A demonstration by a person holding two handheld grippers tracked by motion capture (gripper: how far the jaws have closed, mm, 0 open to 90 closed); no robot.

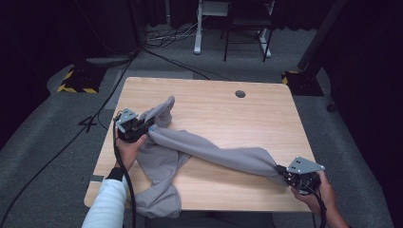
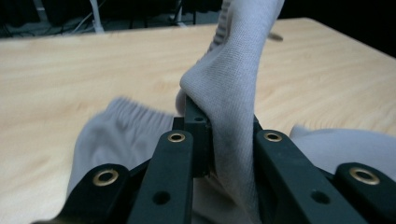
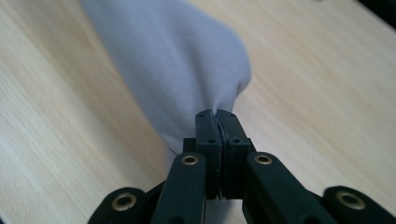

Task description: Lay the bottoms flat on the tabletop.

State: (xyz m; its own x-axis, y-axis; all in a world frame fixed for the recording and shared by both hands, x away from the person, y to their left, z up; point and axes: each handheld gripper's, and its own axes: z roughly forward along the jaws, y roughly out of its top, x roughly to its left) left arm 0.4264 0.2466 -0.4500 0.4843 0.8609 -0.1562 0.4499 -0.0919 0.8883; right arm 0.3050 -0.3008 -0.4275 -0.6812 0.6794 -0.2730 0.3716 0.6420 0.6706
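Stretching across the counter [image 1: 223, 114] is a grey garment [image 1: 214, 152], and both grippers have hold of it. Over on the left gripper [image 1: 142, 129], the jaws are clamped on a fold of the ribbed knit fabric; in the left gripper view that fold [image 2: 233, 93] rises straight up from between the jaws and runs on ahead of them, while a gathered, elasticated edge [image 2: 121, 121] lies on the wood just to the left of the jaws. The left hand [image 1: 127, 147] grips the tool from behind, a white sleeve [image 1: 108, 204] trailing back toward the near edge.

Now the right gripper [image 1: 285, 173]: its jaws are pressed tight together on the very end of the cloth, and in the right gripper view the fabric [image 3: 173, 74] fans out from the jaw tips and widens away in front of them, just above the wood. The right hand [image 1: 319, 192] sits behind the tool at the near right corner.

Between the two sets of jaws the cloth runs as one long twisted band, drawn fairly taut. Behind and below the left jaws, more of the garment lies bunched in loose folds, spilling over the near edge of the counter. Beyond the left jaws a further piece reaches toward the far side
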